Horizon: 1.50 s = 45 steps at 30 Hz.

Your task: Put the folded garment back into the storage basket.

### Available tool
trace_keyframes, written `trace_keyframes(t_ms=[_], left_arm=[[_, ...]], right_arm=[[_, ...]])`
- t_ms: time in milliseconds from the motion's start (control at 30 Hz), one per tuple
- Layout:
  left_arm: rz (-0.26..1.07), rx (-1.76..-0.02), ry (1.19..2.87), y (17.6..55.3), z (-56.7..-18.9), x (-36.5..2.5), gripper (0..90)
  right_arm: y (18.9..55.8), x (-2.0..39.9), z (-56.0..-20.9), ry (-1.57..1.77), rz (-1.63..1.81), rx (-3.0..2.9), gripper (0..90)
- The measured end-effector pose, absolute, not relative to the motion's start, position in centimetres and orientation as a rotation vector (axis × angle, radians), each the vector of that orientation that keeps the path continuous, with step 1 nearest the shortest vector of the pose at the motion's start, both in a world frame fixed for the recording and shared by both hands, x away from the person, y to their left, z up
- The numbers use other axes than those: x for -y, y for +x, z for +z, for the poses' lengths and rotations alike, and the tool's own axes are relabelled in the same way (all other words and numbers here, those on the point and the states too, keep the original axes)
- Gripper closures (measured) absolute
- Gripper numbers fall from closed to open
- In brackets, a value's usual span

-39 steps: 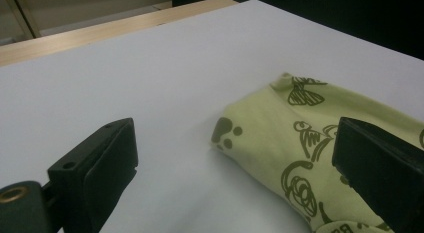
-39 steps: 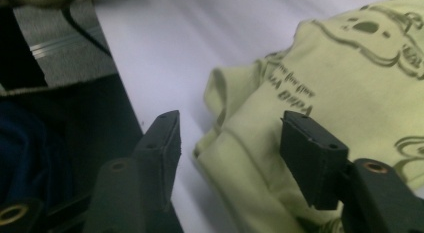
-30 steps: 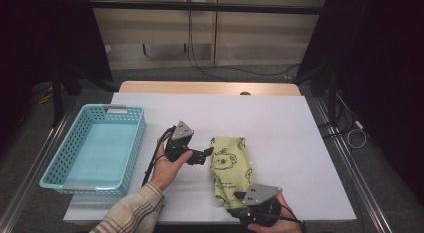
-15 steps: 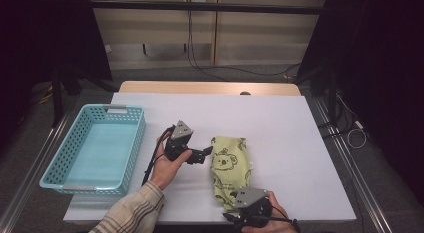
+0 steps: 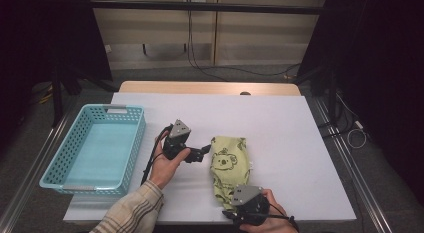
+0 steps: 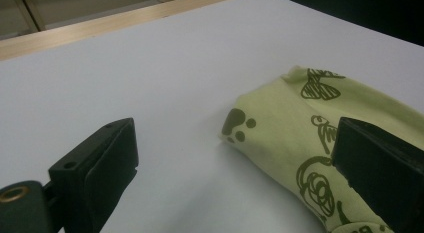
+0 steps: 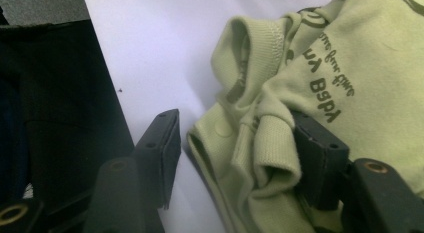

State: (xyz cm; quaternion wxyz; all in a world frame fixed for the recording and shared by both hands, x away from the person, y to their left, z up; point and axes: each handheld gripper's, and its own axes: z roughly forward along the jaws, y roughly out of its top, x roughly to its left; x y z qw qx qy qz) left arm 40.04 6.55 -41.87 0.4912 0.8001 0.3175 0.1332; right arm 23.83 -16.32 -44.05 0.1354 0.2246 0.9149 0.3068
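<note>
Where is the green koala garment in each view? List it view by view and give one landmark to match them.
High view: the green garment lies lengthwise at table centre, between the two grippers.
Left gripper view: at right, its corner with the paw print lying on the white table.
Right gripper view: centre and right, its bunched ribbed hem between the jaws.
Shared landmark: the dark print on the green cloth.

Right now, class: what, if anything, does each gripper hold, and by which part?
Neither grips anything. The right gripper has the green garment's bunched near hem between its jaws, unclamped; the left gripper stands open by its far end.
</note>
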Motion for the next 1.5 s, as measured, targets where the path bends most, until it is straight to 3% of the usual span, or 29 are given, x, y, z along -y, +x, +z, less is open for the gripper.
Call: trace_keyframes(t_ms=[33,67,267,333,533,933,1000,1033,1233,1500], left_arm=[[0.321,-0.771,1.947,40.1,-41.9,-6.5,4.7],[0.325,-0.770,1.948,40.1,-42.0,-6.4,4.7],[0.318,-0.817,1.935,40.3,-42.2,-6.1,5.4],[0.335,-0.824,1.932,40.5,-42.3,-5.9,6.4],[0.312,-0.805,1.962,41.3,-42.5,-4.9,6.6],[0.193,-0.824,2.052,43.7,-43.3,-2.1,8.5],[0.177,-0.864,2.043,44.1,-43.7,-1.8,13.5],[0.157,-0.869,2.041,44.3,-44.1,-1.8,23.1],[0.123,-0.874,2.091,44.6,-45.3,-1.4,33.6],[0.098,-0.846,2.122,44.3,-45.6,-1.5,36.6]], right_arm=[[23.9,16.4,-44.0,0.655,0.892,-2.650,47.3],[24.1,16.5,-43.9,0.667,0.876,-2.634,56.8],[24.1,16.4,-43.9,0.646,0.864,-2.625,60.1],[24.3,16.7,-43.8,0.644,0.880,-2.624,66.4],[24.6,17.2,-43.4,0.677,0.943,-2.610,73.1],[24.5,17.4,-43.2,0.686,0.993,-2.618,74.5],[24.5,17.4,-43.3,0.677,0.988,-2.620,74.5],[24.4,17.3,-43.3,0.676,0.990,-2.620,74.4],[24.5,17.3,-43.4,0.676,0.988,-2.621,74.3],[24.4,17.3,-43.4,0.676,0.988,-2.625,74.2]])
